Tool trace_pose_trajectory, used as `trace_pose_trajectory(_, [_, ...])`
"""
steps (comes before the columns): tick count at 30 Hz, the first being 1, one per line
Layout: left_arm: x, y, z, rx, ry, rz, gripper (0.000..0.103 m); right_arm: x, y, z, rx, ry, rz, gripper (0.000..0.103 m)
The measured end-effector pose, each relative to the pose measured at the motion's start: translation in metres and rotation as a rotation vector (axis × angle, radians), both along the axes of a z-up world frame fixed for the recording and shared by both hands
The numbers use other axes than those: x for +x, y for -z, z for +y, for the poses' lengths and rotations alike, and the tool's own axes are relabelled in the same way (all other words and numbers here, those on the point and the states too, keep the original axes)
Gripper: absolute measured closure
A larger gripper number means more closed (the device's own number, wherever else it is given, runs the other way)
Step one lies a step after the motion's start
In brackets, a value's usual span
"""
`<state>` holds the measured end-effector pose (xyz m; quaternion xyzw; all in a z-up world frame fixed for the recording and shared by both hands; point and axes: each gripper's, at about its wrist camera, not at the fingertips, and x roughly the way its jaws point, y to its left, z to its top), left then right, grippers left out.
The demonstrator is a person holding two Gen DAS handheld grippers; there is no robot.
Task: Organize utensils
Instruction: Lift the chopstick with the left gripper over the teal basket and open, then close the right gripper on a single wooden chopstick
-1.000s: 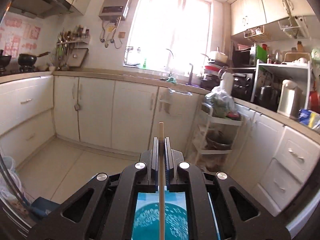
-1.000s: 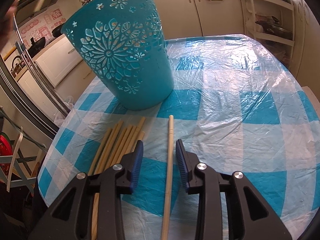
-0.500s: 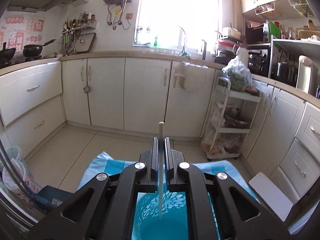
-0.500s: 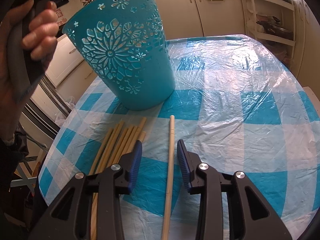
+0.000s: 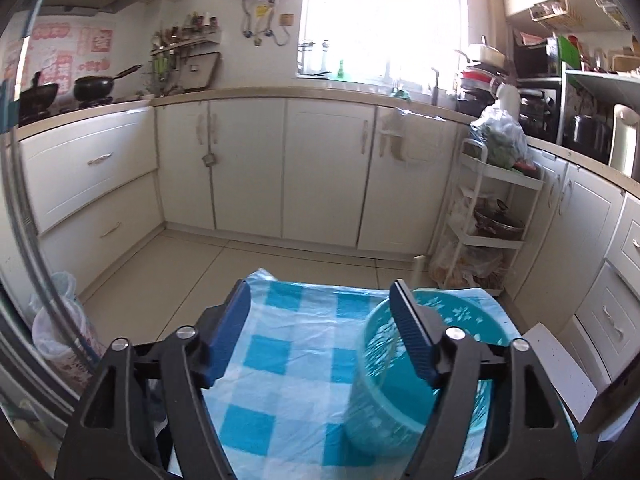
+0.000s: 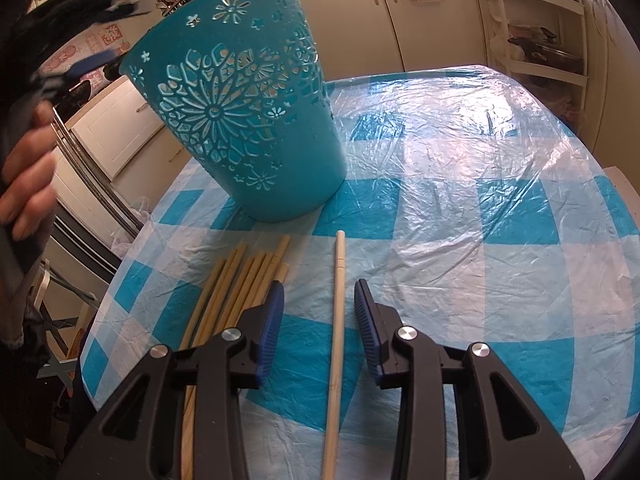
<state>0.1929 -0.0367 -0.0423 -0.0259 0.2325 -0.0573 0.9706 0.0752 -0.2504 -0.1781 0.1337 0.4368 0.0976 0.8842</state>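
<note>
A teal cut-out basket [image 6: 248,120] stands on the blue-and-white checked tablecloth [image 6: 460,200]. In the left wrist view the basket [image 5: 384,384] sits below and to the right, partly behind the right finger. My left gripper [image 5: 320,304] is open and empty above the table. My right gripper [image 6: 319,292] is open, low over the table, its jaws on either side of a single pale wooden chopstick [image 6: 336,320]. A bundle of several wooden chopsticks [image 6: 232,292] lies just left of it. The basket's inside is blurred.
The person's left hand [image 6: 24,184] with the other gripper is at the left edge of the right wrist view. A white rack [image 5: 488,216], kitchen cabinets [image 5: 280,168] and a white stool [image 5: 556,368] stand around the table.
My left gripper has opened and the chopstick it held is gone from its jaws; its view shifted left of the basket. My right gripper stayed open, moving slightly along the single chopstick.
</note>
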Motion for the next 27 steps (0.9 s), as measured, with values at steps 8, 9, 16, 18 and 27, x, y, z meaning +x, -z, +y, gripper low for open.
trace_pose_trajectory(8, [-0.017, 0.063, 0.059, -0.020, -0.107, 0.166, 0.021, 0.007, -0.003, 0.019, -0.184, 0.007, 0.033, 0.079])
trace_pose_trajectory(9, [-0.017, 0.077, 0.063, -0.020, -0.114, 0.205, 0.021, 0.008, -0.003, 0.021, -0.215, 0.003, 0.037, 0.084])
trace_pose_trajectory(16, [-0.016, 0.139, 0.061, -0.006, -0.079, 0.360, 0.021, 0.008, -0.007, 0.010, -0.245, -0.014, 0.071, 0.097])
trace_pose_trajectory(18, [-0.015, 0.146, 0.057, 0.009, -0.064, 0.381, 0.021, 0.002, -0.011, 0.001, -0.185, -0.001, 0.064, 0.097])
trace_pose_trajectory(27, [-0.016, 0.146, 0.058, -0.001, -0.064, 0.374, 0.017, -0.023, -0.098, -0.022, 0.088, 0.004, -0.161, 0.097])
